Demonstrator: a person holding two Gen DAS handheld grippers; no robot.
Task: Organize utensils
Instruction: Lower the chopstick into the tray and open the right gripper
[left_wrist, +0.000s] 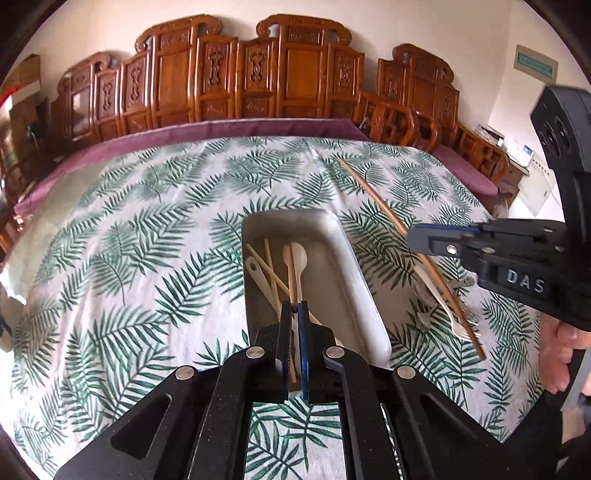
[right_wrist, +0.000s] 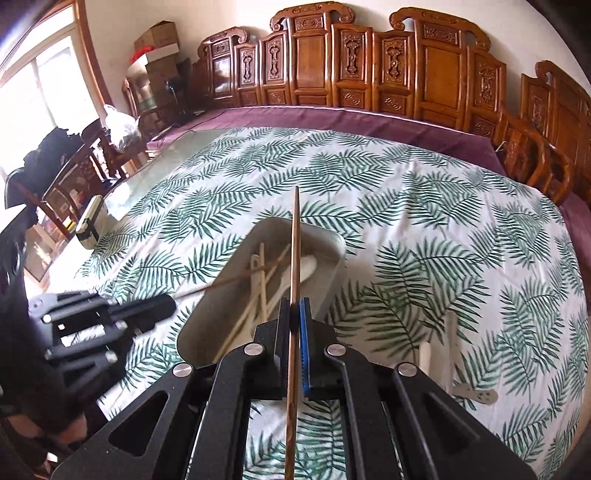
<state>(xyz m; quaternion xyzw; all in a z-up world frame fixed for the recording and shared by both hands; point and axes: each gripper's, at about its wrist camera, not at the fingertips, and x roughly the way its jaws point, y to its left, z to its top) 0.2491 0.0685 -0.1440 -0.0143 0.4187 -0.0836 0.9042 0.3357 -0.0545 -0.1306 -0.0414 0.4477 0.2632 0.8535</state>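
A pale metal tray (left_wrist: 352, 258) (right_wrist: 325, 284) lies on the leaf-print cloth and holds several chopsticks and a white spoon (left_wrist: 300, 254) (right_wrist: 309, 267). My left gripper (left_wrist: 294, 308) (right_wrist: 166, 305) is shut on a light wooden chopstick (left_wrist: 292, 275) (right_wrist: 221, 282), which points into the tray just above the utensils. From the tray's right side my right gripper (right_wrist: 295, 303) (left_wrist: 410, 236) is shut on a long brown chopstick (right_wrist: 295, 236) (left_wrist: 369, 190). That chopstick is held in the air, its far tip over the tray's far rim.
Loose forks and a white-handled utensil (left_wrist: 456, 317) (right_wrist: 424, 356) lie on the cloth right of the tray. Carved wooden chairs (right_wrist: 436, 74) line the far table edge. A small box (right_wrist: 90, 223) stands near the left edge. A person's hand (left_wrist: 561, 350) grips the right tool.
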